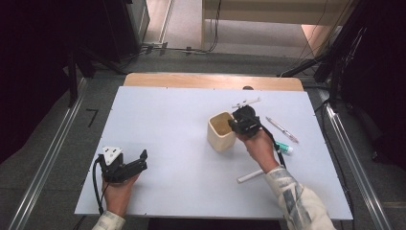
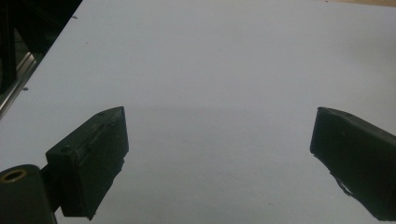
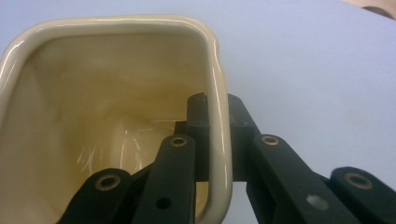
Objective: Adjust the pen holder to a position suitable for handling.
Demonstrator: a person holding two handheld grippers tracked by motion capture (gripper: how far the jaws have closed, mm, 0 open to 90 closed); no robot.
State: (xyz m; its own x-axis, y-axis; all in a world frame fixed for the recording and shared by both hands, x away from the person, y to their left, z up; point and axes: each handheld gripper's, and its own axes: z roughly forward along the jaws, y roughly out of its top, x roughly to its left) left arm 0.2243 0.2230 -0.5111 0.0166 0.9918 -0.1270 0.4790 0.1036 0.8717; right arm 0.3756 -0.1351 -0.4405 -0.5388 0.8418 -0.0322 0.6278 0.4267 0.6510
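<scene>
While the right gripper (image 3: pixel 217 135) pinches the cup's (image 1: pixel 221 131) wall just left of the pens (image 1: pixel 281 129), the left gripper (image 2: pixel 219 154) waits spread apart, so lifting or shifting the cup likely comes next.

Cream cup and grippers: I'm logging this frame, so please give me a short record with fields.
cup: cream square cup, upright on white table
right gripper: shut on the cup's wall, one jaw inside, one outside
left gripper: open, holding nothing, over bare table
cup contents: none visible
nearby: pens lie to the right of the cup
</scene>
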